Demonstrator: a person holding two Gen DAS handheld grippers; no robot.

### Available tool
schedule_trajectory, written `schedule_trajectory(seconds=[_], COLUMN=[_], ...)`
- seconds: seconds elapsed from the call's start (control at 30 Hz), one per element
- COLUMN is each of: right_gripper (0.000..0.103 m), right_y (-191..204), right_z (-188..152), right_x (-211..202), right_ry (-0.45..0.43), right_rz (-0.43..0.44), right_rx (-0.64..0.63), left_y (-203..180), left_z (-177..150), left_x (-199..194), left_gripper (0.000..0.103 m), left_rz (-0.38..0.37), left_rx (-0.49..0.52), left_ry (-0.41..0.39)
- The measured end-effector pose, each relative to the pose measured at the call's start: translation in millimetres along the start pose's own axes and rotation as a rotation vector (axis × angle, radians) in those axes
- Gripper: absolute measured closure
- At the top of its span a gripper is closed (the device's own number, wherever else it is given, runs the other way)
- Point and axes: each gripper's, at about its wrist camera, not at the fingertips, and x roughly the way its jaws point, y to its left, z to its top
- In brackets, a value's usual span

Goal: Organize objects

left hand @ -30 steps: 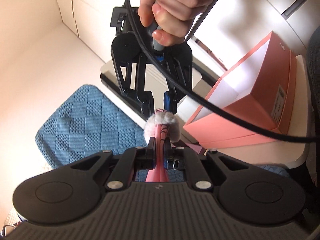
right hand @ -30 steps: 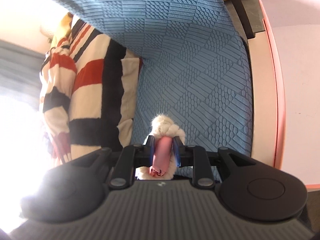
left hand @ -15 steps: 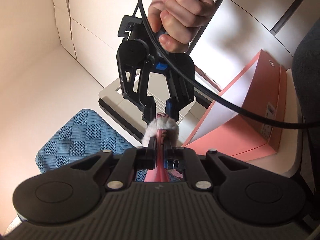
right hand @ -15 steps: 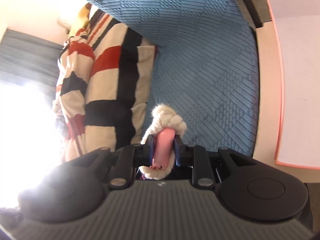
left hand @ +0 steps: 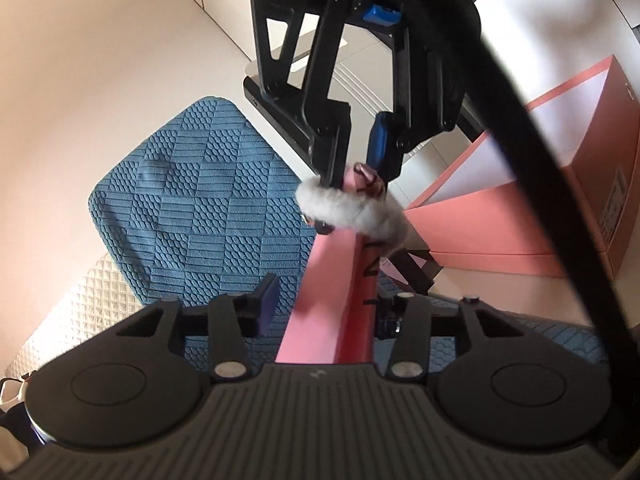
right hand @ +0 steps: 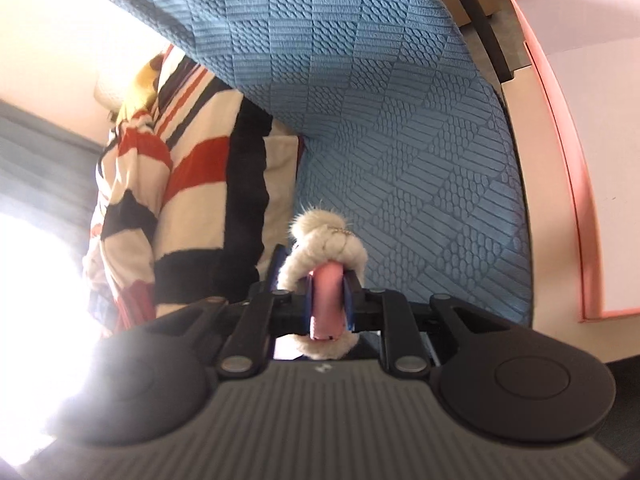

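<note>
Nearest the left wrist camera, the left gripper (left hand: 320, 308) has its fingers spread wide apart, and the long flat pink strip (left hand: 332, 292) runs up between them, lying against the right finger and clear of the left blue pad (left hand: 268, 300). Further along, a fluffy white loop (left hand: 346, 212) rings the strip near its far tip. At that tip the right gripper (left hand: 354, 156) comes down from above, its two fingers clenched on the strip's end. From the right wrist view, the right gripper (right hand: 327, 300) pinches the rounded pink end (right hand: 327, 300) between blue pads, with the white furry loop (right hand: 326, 240) curling around it. Beneath lies a blue quilted cushion (left hand: 200, 208), with a striped red, black and cream garment (right hand: 180, 184) beside it. Beyond, an open pink cardboard box (left hand: 552, 208) sits on a pale table (right hand: 536, 208).
</note>
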Motion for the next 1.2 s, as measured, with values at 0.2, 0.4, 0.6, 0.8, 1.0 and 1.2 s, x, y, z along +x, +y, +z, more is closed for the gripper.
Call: schedule_trajectory(seconds=[0.2,0.4,0.6,0.8,1.0,1.2], right_gripper=[0.081,0.069,0.068,0.068,0.047,0.042], right_y=[6,-4,-8,-6,-10,-16], right_z=[7,31,33,27,18,7], right_x=[-2,-23,-34,-30,-37,-37], right_ry=[0.077,0.181,0.220,0.246,0.160,0.116], right_rz=[0.012,0.003,-0.011,0.036,0.108,0.189], right_rx=[-0.012,-0.059,-0.095,-0.121,-0.010,0.081], left_y=[3,-6,-4,-5,8,16], left_z=[-4,-1,4,7,9,10], left_x=[-7,-27,-30,-36,-33,-30], left_gripper=[0.091,0.092,0.092,0.092,0.092,0.092], left_rz=[-0.040,-0.038,-0.043,-0.019,0.037,0.052], left_rx=[0.027,0.097,0.106,0.105,0.017,-0.039], left_ry=[-0.080,-0.256,-0.335,-0.386,-0.420,-0.451])
